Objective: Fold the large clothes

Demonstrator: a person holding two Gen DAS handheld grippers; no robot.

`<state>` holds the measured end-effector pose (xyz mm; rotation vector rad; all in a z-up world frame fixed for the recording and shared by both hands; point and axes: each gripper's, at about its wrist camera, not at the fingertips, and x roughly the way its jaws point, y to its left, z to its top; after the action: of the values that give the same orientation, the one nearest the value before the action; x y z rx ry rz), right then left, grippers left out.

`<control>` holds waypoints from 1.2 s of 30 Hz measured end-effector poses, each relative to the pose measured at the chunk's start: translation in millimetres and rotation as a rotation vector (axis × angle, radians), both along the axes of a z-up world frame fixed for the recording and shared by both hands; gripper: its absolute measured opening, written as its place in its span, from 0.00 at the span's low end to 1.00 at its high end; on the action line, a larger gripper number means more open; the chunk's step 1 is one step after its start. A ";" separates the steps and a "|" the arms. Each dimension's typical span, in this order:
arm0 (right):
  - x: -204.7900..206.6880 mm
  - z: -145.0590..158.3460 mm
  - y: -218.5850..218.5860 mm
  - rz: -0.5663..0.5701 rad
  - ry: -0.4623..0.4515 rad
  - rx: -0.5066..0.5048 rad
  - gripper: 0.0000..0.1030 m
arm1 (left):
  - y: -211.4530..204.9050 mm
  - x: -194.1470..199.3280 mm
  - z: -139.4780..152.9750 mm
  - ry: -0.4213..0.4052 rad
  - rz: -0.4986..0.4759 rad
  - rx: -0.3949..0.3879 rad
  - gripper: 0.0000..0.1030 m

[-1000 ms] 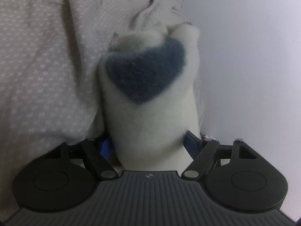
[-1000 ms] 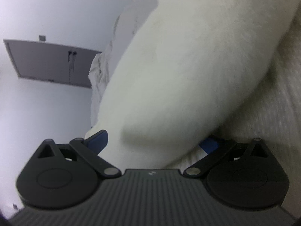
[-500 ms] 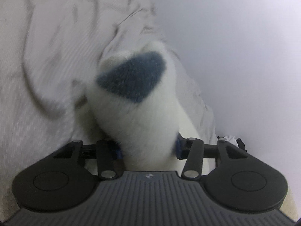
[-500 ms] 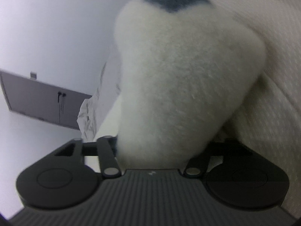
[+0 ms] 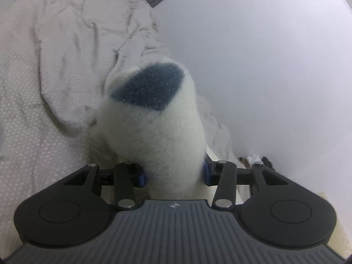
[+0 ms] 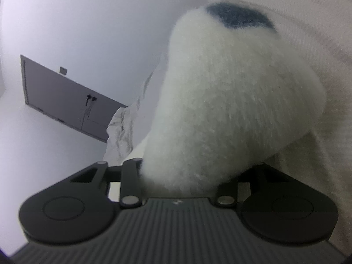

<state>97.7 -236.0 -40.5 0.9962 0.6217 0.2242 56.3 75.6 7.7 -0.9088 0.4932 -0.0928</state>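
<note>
A fluffy white fleece garment (image 5: pixel 154 127) with a blue-grey patch (image 5: pixel 147 88) stands bunched up between the jaws of my left gripper (image 5: pixel 173 173). Its blue pads (image 5: pixel 142 177) press into the pile on both sides. In the right wrist view another thick fold of the same garment (image 6: pixel 231 110), with a blue-grey patch (image 6: pixel 239 18) near its top, fills my right gripper (image 6: pixel 180 176). Those jaws are closing on the fleece, which hides the pads. Both folds are lifted off the bed.
Crumpled pale bedding (image 5: pixel 66 55) with a small dotted pattern lies to the left and below. A plain white wall (image 5: pixel 264 66) is close on the right. A grey wall panel (image 6: pixel 66 101) has a cord hanging from it.
Both grippers' jaws have narrowed onto the fleece and risen with it. The left view has rolled and lifted, so more of the bedding and wall shows.
</note>
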 end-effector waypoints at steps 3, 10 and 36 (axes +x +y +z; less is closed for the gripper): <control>1.4 12.5 -6.5 0.000 -0.004 0.022 0.43 | -10.9 -4.7 25.7 -0.032 -0.029 0.003 0.49; 13.5 50.9 -58.0 -0.023 -0.024 0.057 0.43 | -63.8 12.1 75.6 -0.078 -0.123 0.004 0.50; 233.0 32.8 -263.9 -0.236 -0.107 -0.035 0.44 | -301.9 323.2 38.0 -0.032 -0.385 -0.002 0.50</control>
<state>330.7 -499.9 -7.7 1.0080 0.4051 0.0573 379.6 -226.3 45.7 -0.8038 0.6334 -0.4572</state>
